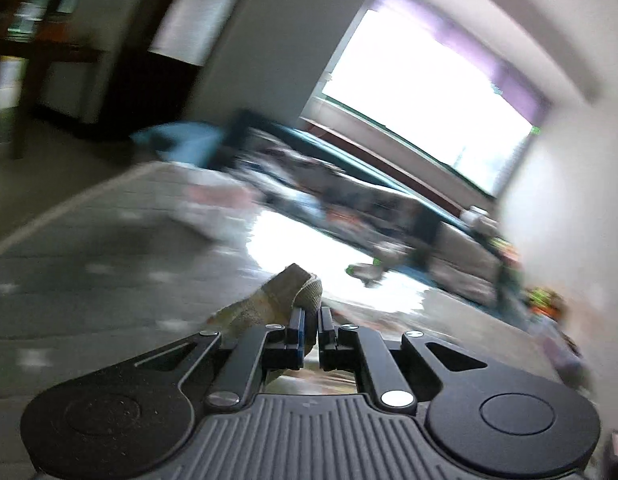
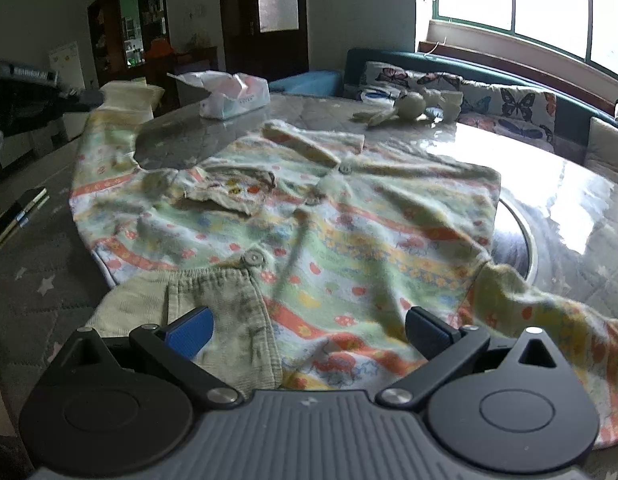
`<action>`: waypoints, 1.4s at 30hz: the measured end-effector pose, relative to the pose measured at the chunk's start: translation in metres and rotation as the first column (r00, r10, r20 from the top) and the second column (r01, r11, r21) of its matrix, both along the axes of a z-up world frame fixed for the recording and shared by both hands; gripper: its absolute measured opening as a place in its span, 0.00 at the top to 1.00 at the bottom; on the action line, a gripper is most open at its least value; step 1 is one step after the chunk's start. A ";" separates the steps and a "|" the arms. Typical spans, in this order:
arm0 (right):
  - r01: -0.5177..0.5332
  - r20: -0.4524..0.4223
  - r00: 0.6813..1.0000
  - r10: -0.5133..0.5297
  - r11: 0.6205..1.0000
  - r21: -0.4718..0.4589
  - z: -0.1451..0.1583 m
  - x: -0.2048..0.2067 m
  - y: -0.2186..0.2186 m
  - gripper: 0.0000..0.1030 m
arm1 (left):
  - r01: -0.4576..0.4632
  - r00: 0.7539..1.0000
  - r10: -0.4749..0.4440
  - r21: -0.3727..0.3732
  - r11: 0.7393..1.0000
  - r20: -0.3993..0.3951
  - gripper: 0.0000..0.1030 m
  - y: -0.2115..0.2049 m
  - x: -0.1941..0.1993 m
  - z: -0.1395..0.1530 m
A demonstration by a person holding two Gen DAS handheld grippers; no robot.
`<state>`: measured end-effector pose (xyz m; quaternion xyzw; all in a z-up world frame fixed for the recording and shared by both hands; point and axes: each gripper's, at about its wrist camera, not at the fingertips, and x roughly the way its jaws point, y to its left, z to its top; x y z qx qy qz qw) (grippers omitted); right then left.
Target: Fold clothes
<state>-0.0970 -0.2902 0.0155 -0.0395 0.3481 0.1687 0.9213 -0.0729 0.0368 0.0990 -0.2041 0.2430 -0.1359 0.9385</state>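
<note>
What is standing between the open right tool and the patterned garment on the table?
Nothing visible. The right tool is open directly above the garment, its ribbed hem just beyond the blue pads; the tissue pack lies far behind.

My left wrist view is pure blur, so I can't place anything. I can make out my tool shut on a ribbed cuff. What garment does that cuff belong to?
Observer: A pastel patterned cardigan, spread front-up on the table. Its sleeve rises towards your left tool.
Operator: Where is the right tool?
Observer: The right tool is over the cardigan's near hem with its jaws wide open, gripping nothing.
Operator: Anything else on the table?
Observer: A white packet and a soft toy sit at the far side, both apart from the cardigan.
</note>
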 end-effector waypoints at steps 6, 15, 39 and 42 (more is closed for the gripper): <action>0.040 0.013 0.999 -0.040 0.999 0.024 0.007 0.001 -0.012 0.00 | 0.237 0.971 -0.237 -0.013 0.971 0.001 0.93 -0.076 0.007 0.002; 0.135 0.029 0.990 -0.136 0.990 0.028 0.010 -0.004 -0.040 0.00 | 0.410 0.911 -0.409 -0.001 0.912 -0.050 0.93 -0.146 0.012 -0.022; 0.095 0.013 0.995 -0.094 0.994 -0.051 0.009 0.056 -0.007 0.00 | 0.187 0.971 -0.147 0.217 0.958 -0.186 0.52 -0.061 0.027 -0.062; 0.084 0.000 0.996 -0.085 0.993 -0.083 0.003 0.069 0.004 0.00 | 0.149 0.971 -0.094 0.254 0.956 -0.219 0.52 -0.055 0.037 -0.070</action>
